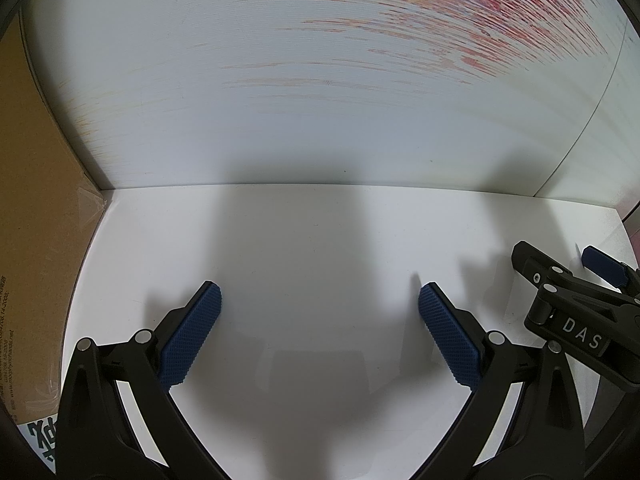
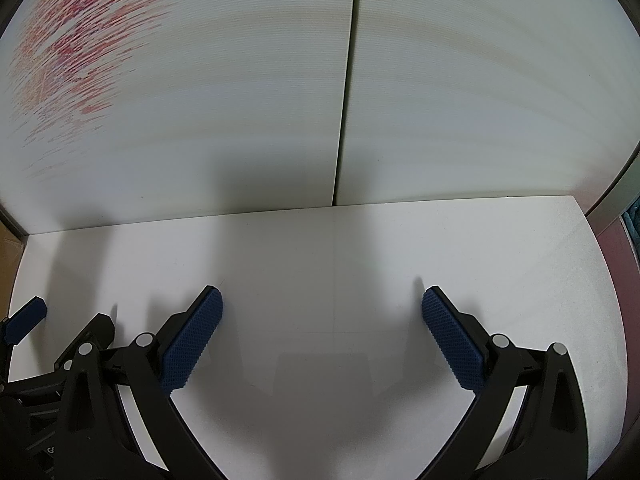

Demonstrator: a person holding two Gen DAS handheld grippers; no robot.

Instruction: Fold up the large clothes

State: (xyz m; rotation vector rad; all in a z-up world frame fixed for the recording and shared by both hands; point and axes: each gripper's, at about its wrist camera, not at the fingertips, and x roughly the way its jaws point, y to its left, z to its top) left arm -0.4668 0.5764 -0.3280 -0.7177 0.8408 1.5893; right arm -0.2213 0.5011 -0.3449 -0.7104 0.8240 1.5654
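No garment shows in either view. My left gripper (image 1: 319,298) hovers open over the white tabletop (image 1: 320,240), blue ribbed pads (image 1: 192,336) wide apart with nothing between them. My right gripper (image 2: 322,300) is likewise open over the same tabletop (image 2: 340,248), empty. In the left wrist view the right gripper (image 1: 560,268) appears at the right edge, open, black with "DAS" on its body. In the right wrist view the left gripper (image 2: 72,316) appears at the lower left, close beside mine.
A white ribbed wall panel (image 1: 280,120) with red and orange streaks (image 1: 500,12) rises behind the table. A vertical seam (image 2: 346,88) splits the panels. A brown cardboard box (image 1: 36,220) stands at the left. A dark red strip (image 2: 624,264) borders the table's right edge.
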